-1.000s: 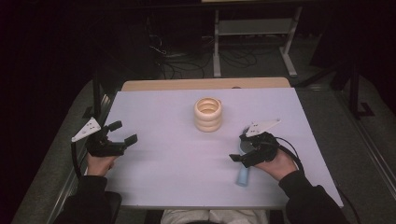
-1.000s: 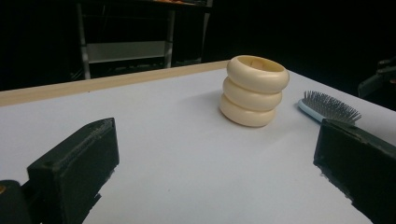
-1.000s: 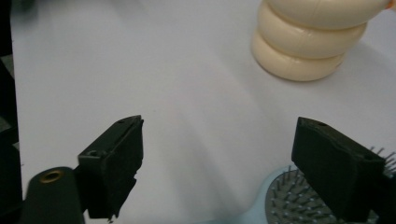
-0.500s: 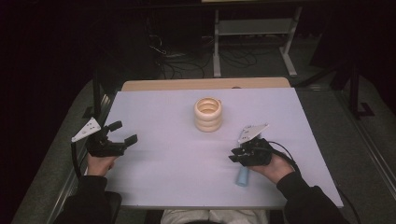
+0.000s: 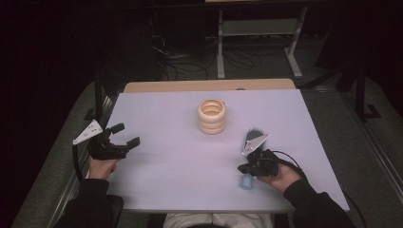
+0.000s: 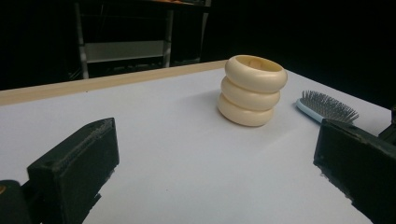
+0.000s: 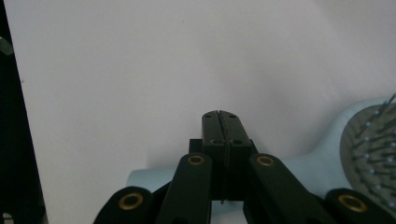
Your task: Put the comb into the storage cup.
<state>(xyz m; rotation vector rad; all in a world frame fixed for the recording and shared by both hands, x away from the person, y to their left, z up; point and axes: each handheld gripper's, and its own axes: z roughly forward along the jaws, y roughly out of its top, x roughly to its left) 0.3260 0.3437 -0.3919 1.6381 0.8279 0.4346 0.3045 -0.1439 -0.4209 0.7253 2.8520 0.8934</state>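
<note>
A light blue hairbrush lies on the white table at the right, bristles up, with its handle toward the near edge. My right gripper is low over that handle. Its jaws have just been closing and now meet pad to pad, with nothing between them; the handle runs across underneath. My left gripper is at the table's left side with its jaws open wide and nothing in them. It points at a cream ribbed pot, and the brush head shows to the right of the pot.
The cream pot, shaped like three stacked rings, stands upright at the middle back of the table. A wooden strip runs along the far edge. Beyond it are a dark floor, cables and a metal stand.
My right gripper has sunk toward the brush handle and its jaws have gone from open to shut. The left gripper and the pot have not moved.
</note>
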